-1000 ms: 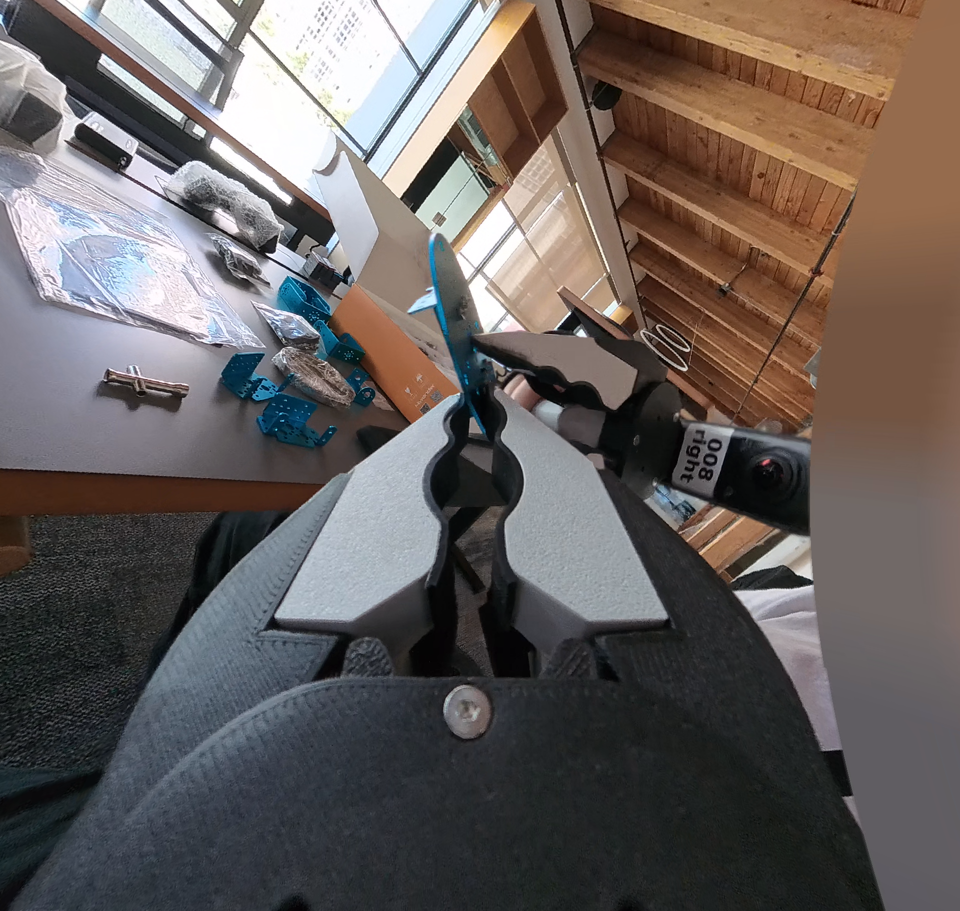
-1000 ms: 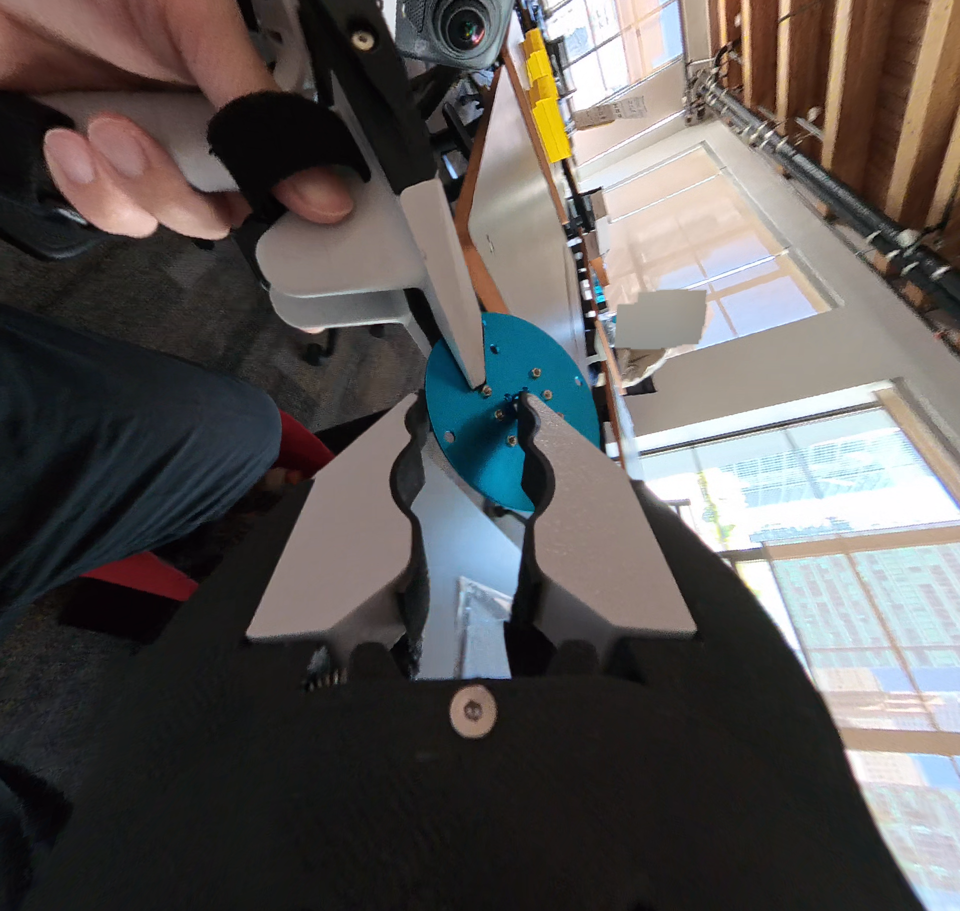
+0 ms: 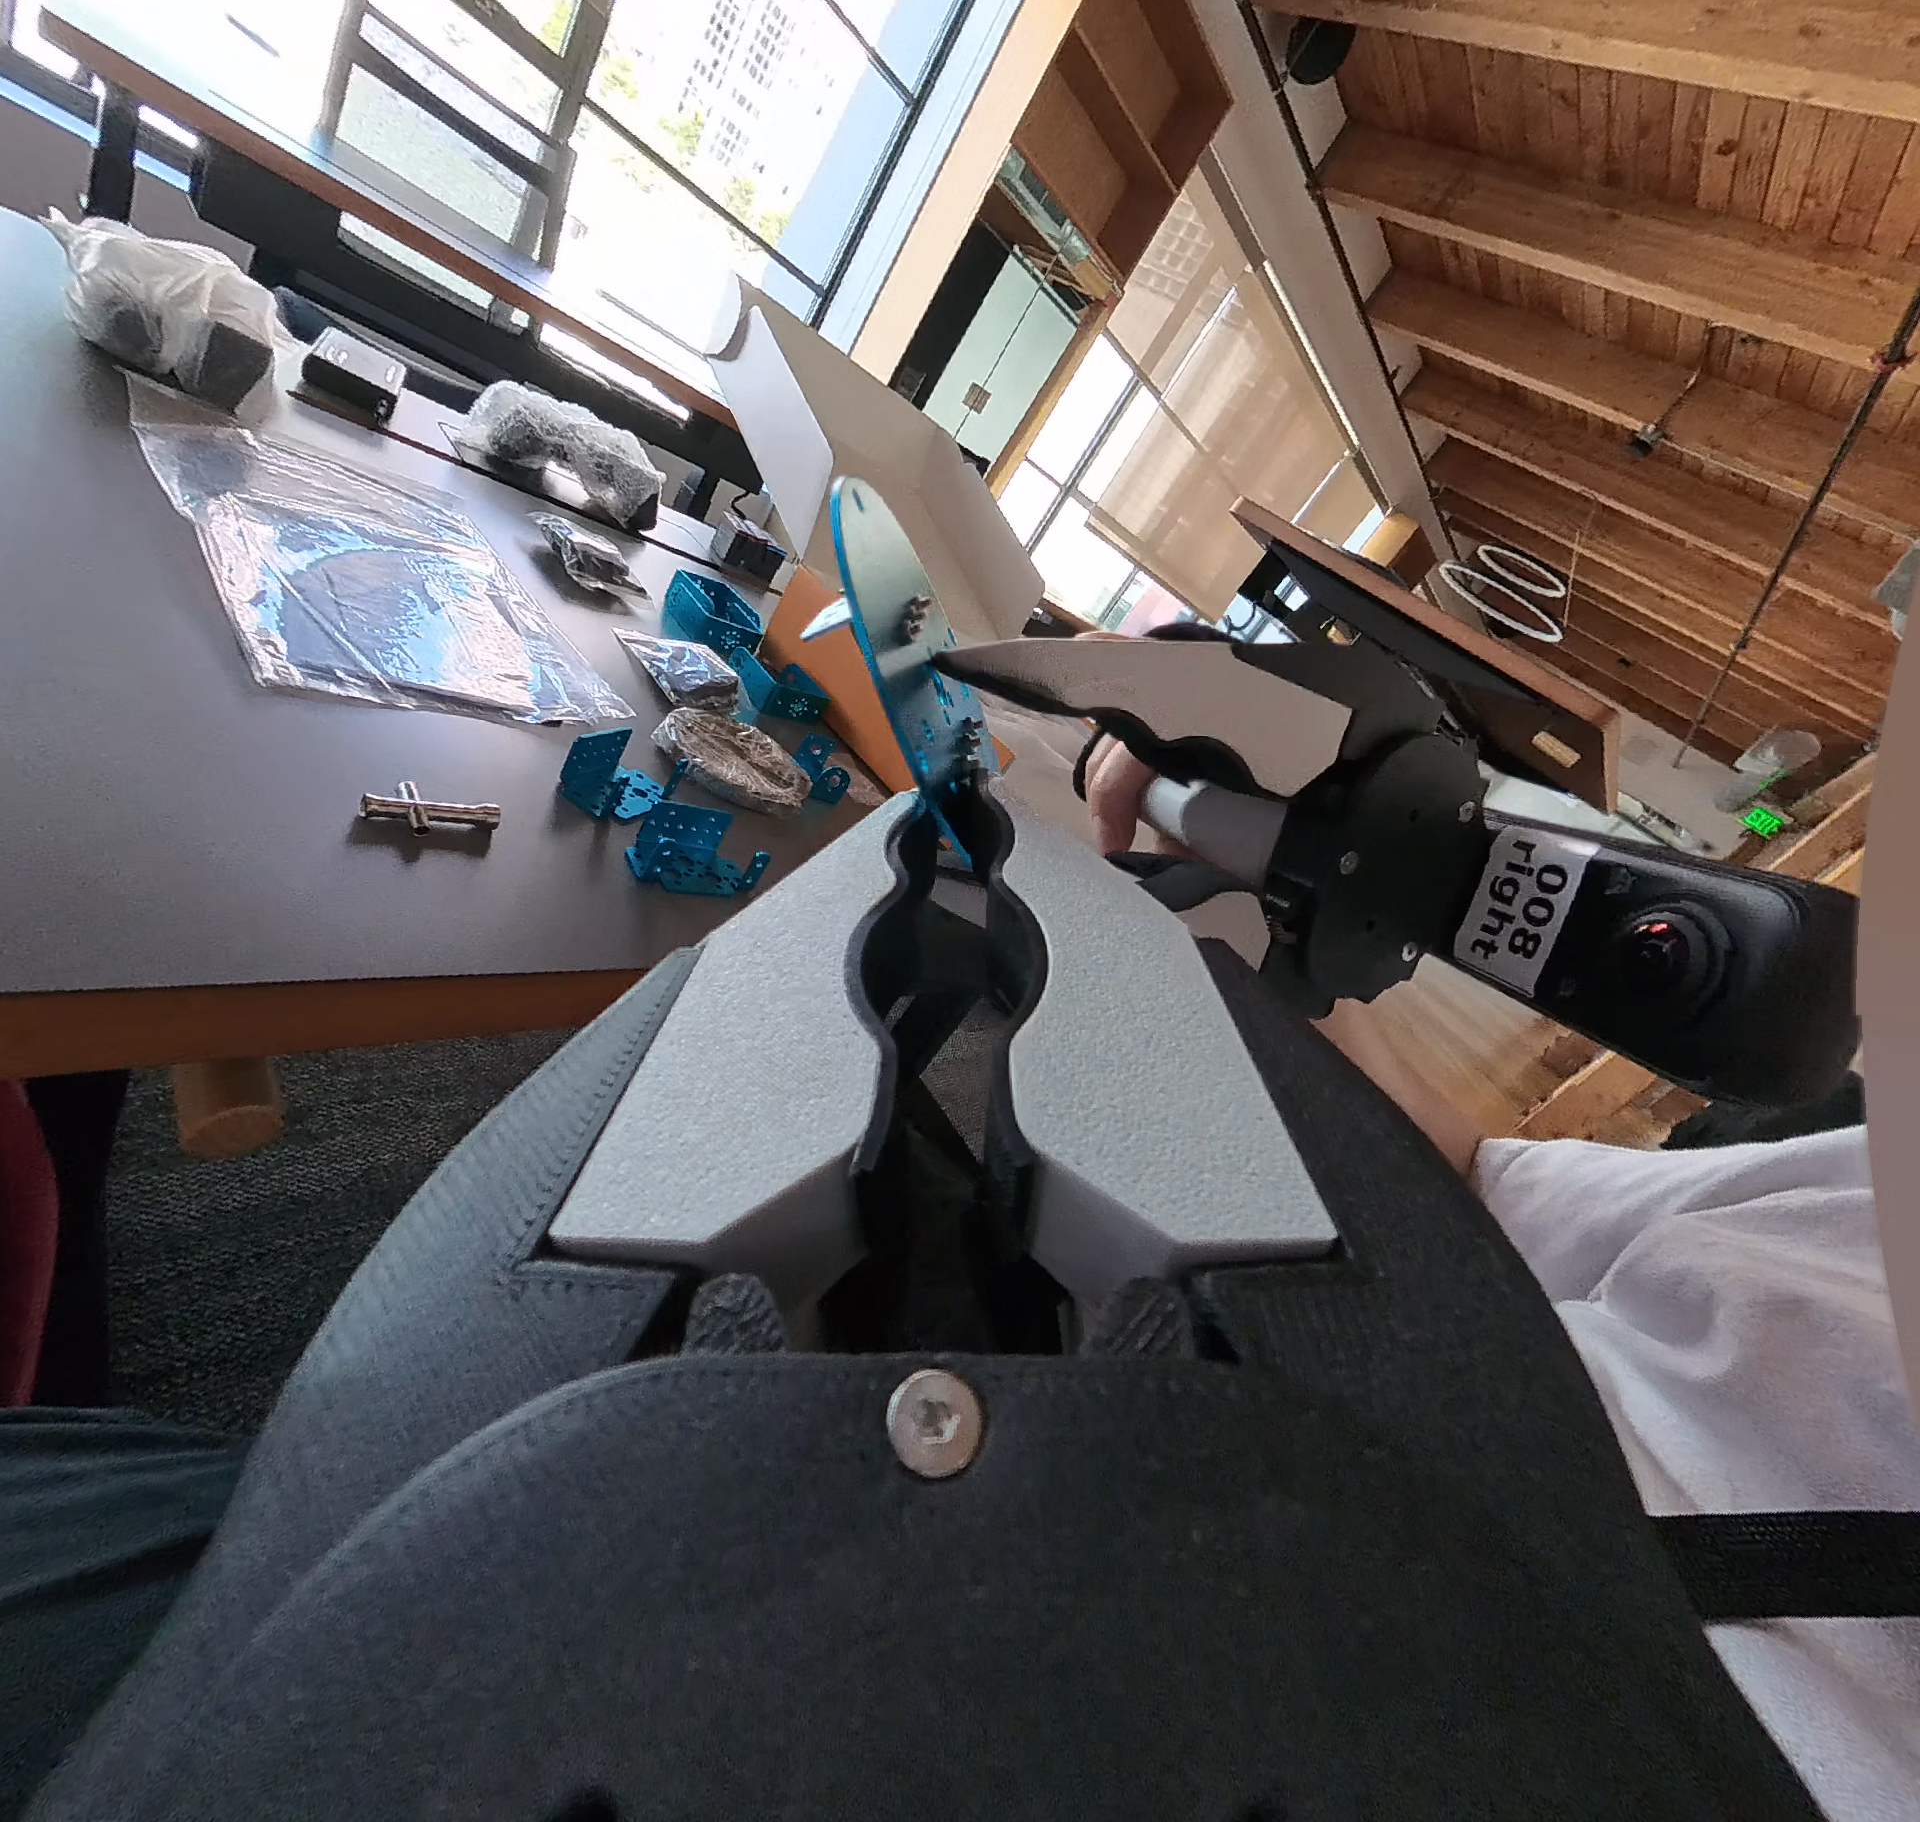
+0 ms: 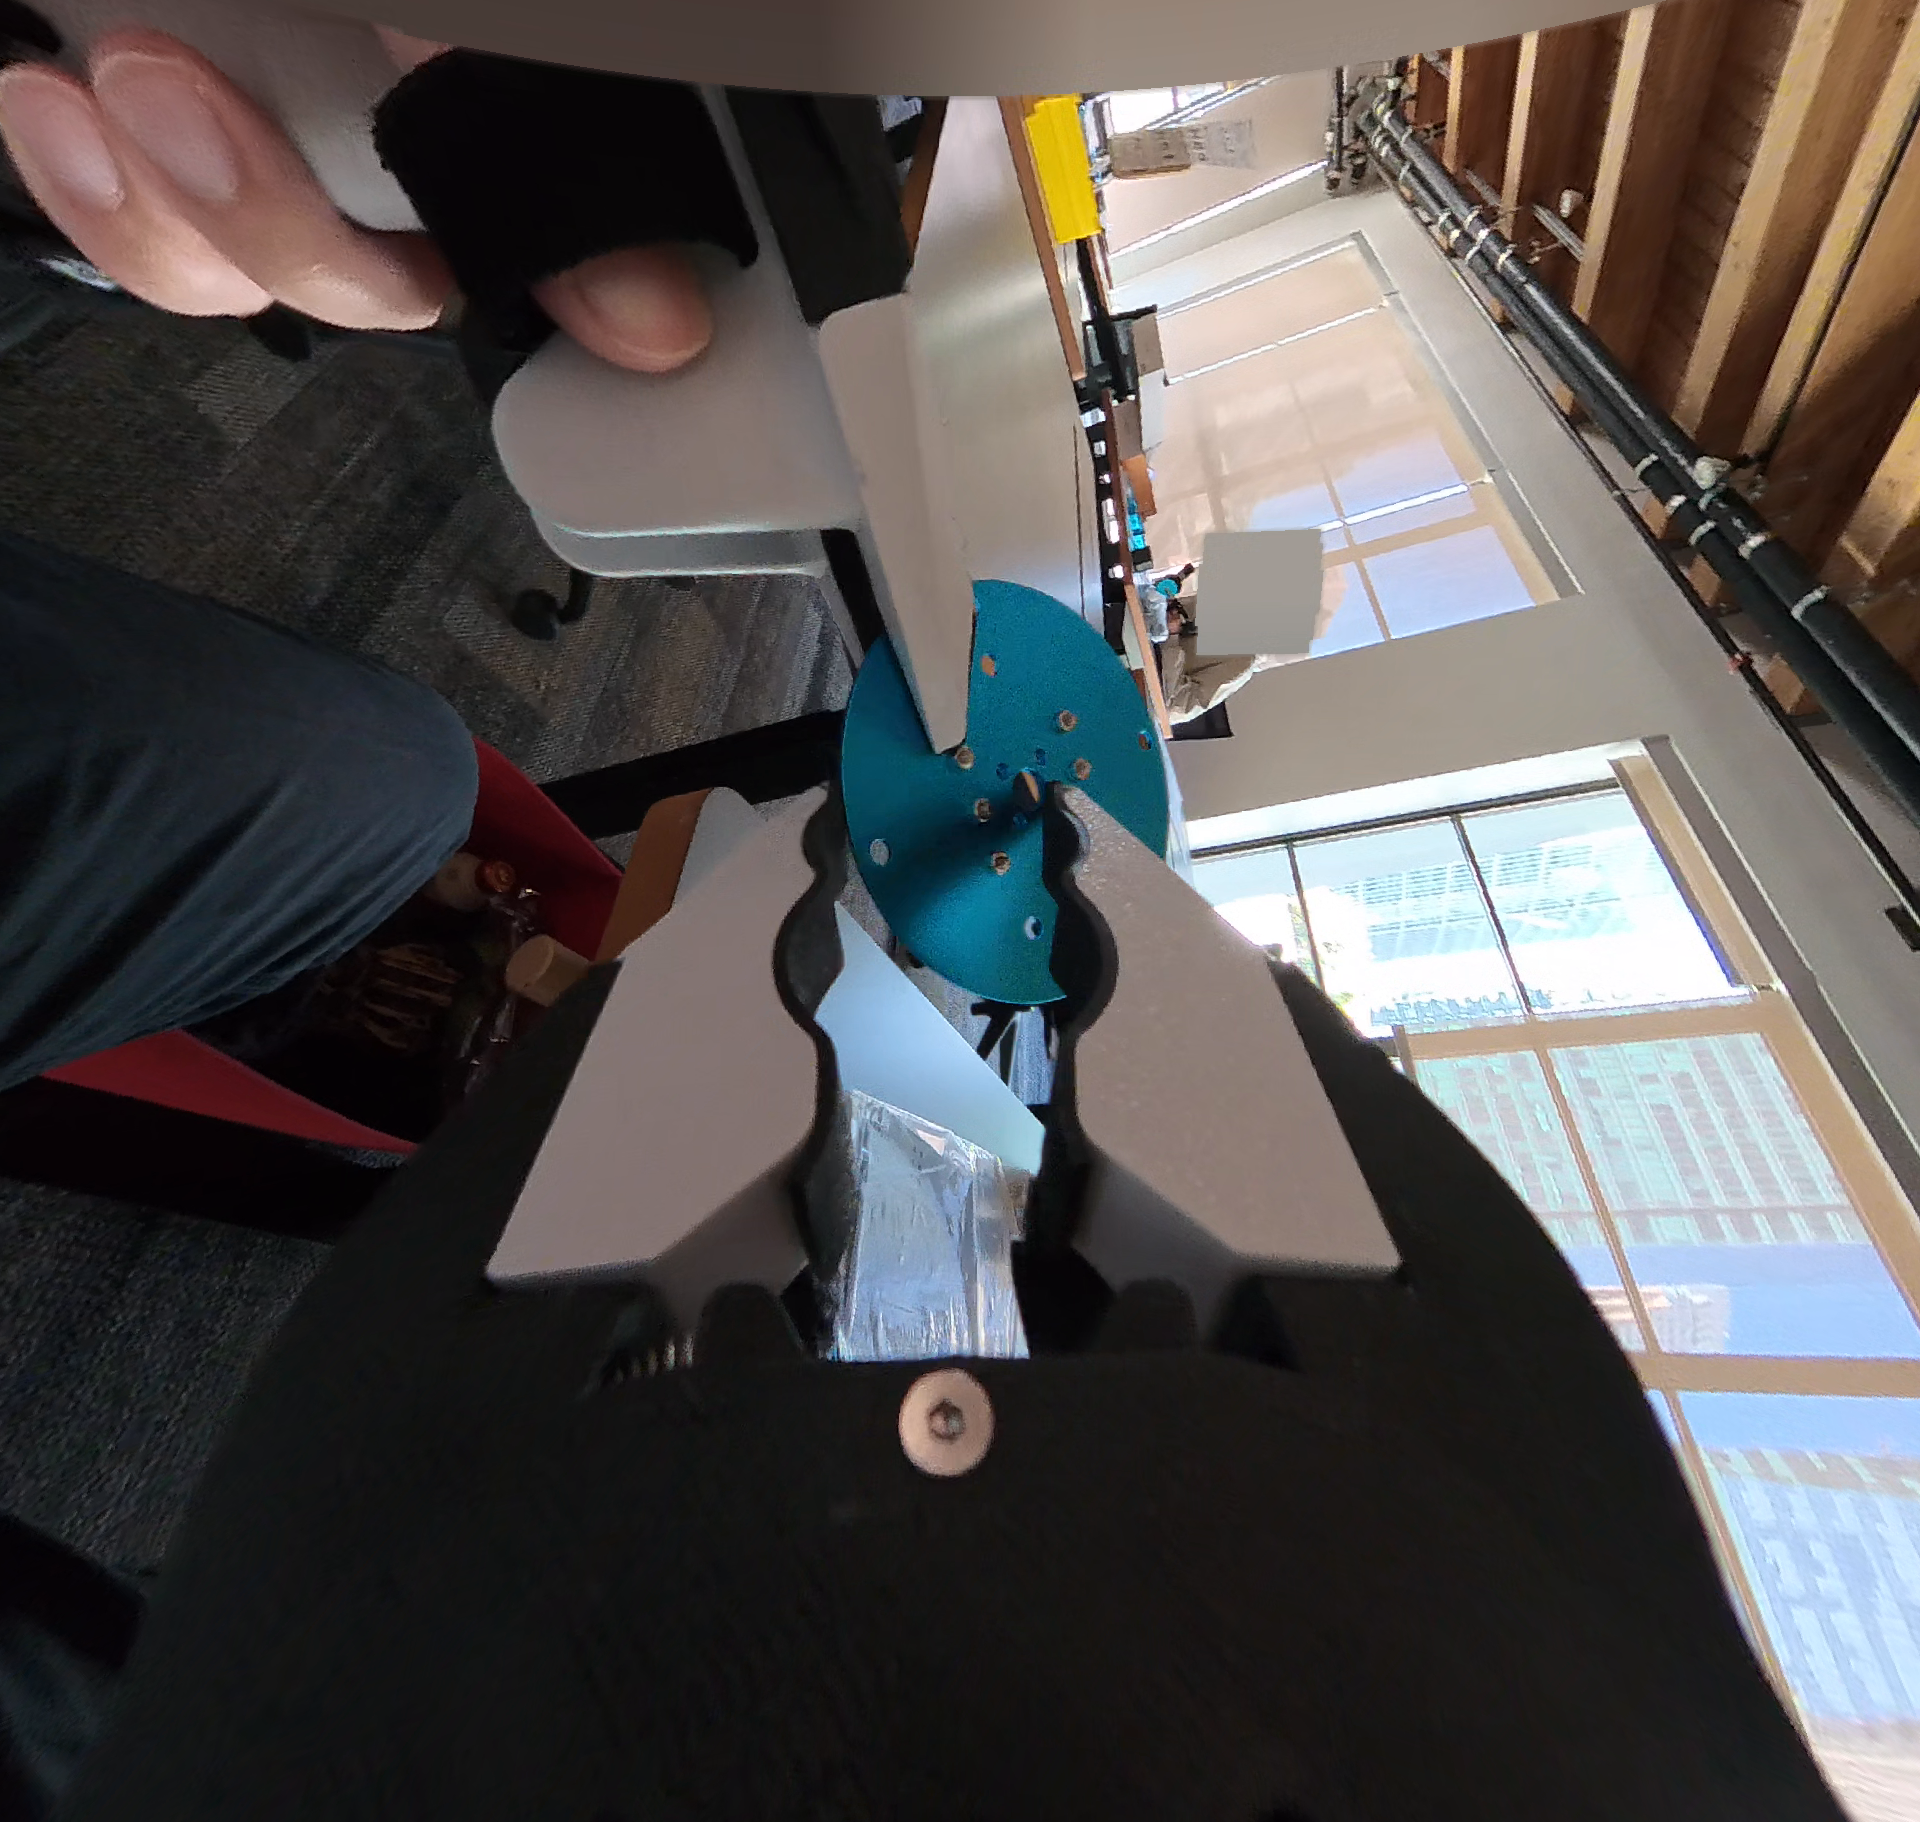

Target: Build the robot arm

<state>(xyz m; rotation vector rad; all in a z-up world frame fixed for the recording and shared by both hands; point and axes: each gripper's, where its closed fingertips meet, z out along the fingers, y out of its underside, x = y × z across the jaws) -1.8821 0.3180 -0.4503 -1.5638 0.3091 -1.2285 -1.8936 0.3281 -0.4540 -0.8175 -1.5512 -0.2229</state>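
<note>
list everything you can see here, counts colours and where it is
blue round plate: 1, blue with small holes and screws, held up on edge off the table's near corner
blue brackets: several, blue perforated metal, on the table near that corner
cross wrench: 1, silver, on the table left of the brackets
plastic bags: several, one large flat clear bag and small packets of parts, on the table
cardboard box: 1, orange with white lid open, behind the brackets
table: 1, dark grey top with wood edge
left gripper: 1, grey fingers, shut on the plate's lower edge
right gripper: 1, grey fingers, open, tips at the plate's face
hand: 1, on the left gripper's handle
</note>
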